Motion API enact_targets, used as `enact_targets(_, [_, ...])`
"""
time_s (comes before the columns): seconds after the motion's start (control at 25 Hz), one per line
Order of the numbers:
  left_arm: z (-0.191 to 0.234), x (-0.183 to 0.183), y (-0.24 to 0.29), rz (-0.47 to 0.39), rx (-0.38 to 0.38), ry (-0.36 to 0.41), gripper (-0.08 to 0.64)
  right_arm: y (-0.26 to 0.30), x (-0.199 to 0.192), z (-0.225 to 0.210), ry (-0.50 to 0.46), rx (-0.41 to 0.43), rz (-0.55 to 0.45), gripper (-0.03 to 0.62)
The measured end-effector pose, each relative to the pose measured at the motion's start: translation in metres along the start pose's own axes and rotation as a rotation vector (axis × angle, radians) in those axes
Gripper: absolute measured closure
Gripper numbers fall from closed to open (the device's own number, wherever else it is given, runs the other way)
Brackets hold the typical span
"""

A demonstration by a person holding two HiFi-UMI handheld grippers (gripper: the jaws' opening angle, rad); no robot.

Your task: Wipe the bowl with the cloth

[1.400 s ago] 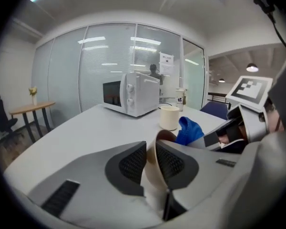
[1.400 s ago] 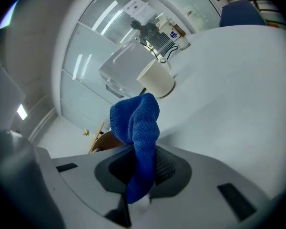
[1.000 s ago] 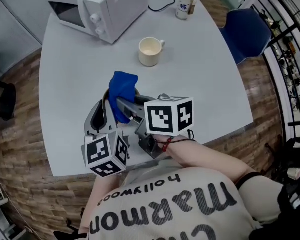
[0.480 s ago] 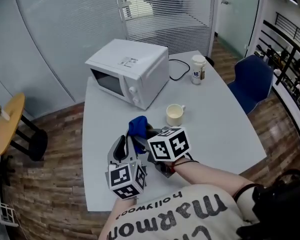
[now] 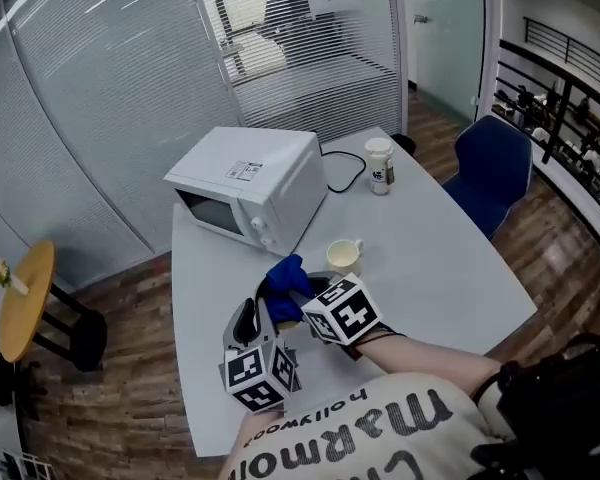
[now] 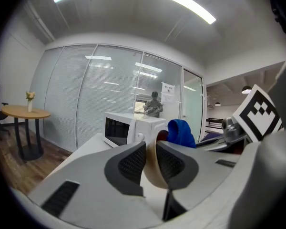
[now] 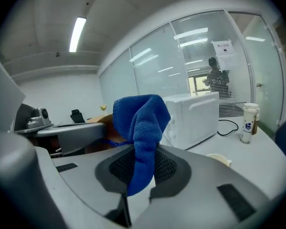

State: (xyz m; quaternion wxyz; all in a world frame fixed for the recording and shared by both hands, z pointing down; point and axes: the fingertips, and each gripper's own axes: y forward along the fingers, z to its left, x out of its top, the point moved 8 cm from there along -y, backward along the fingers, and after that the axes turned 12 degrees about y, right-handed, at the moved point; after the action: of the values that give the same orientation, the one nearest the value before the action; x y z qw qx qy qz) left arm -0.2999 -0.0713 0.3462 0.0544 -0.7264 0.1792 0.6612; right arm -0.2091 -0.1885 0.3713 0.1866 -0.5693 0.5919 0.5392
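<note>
A glass-walled office with lowered blinds formed the background; a pale grey counter (image 5: pixel 430 268) carried the objects. The left tool (image 6: pixel 150 144) pinched the wall of the tan bowl (image 6: pixel 152 168) between its two textured pads. Its jaws had just been opening a little, yet the bowl's wall remained between them and was still gripped. The bowl stood on edge in this grip, its brown inner side turned toward the right tool (image 7: pixel 142 152). The right tool was pressed together on the blue cloth (image 7: pixel 140 118). The cloth's bunched end rose above the jaws and a short tail hung below them. In the head view both tools met close together over the near part of the counter. The cloth sat just past the tip of the left tool, at the bowl's mouth; whether it pressed on the inner surface could not be told. Ahead of both tools stood a white microwave (image 5: pixel 250 188). A cream cup (image 5: pixel 344 257) lay just beyond the right tool. Farther off, past the cup, stood a lidded white container (image 5: pixel 380 166) beside a black cable (image 5: pixel 345 173). A blue chair (image 5: pixel 492 168) stood well to the right of the right tool, off the counter's edge.
</note>
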Motion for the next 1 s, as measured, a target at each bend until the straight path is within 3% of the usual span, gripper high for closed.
enact_targets(0.12, [-0.005, -0.002, 0.003, 0.004, -0.015, -0.028, 0.488, -0.01, 0.001, -0.009, -0.008, -0.034, -0.009, 0.531])
enact_targets(0.2, [-0.006, -0.002, 0.005, 0.0, -0.019, -0.05, 0.486, -0.015, 0.004, -0.013, 0.041, -0.02, -0.023, 0.531])
enact_targets(0.32, [-0.008, 0.003, 0.005, -0.015, -0.035, -0.06, 0.489, -0.023, 0.01, -0.01, 0.236, 0.087, -0.051, 0.531])
enact_targets(0.4, [-0.014, 0.009, 0.004, -0.033, -0.056, -0.048, 0.506, -0.029, 0.015, 0.003, 0.31, 0.168, -0.073, 0.531])
enact_targets(0.52, [-0.022, 0.017, 0.001, -0.059, -0.083, -0.058, 0.509, -0.035, 0.018, 0.019, 0.322, 0.22, -0.087, 0.531])
enact_targets(0.76, [-0.025, 0.023, -0.007, -0.091, -0.096, -0.106, 0.508, -0.042, 0.017, 0.021, 0.334, 0.221, -0.097, 0.531])
enact_targets(1.0, [-0.021, 0.028, -0.013, -0.099, -0.082, -0.115, 0.499, -0.038, 0.007, 0.027, 0.313, 0.216, -0.011, 0.531])
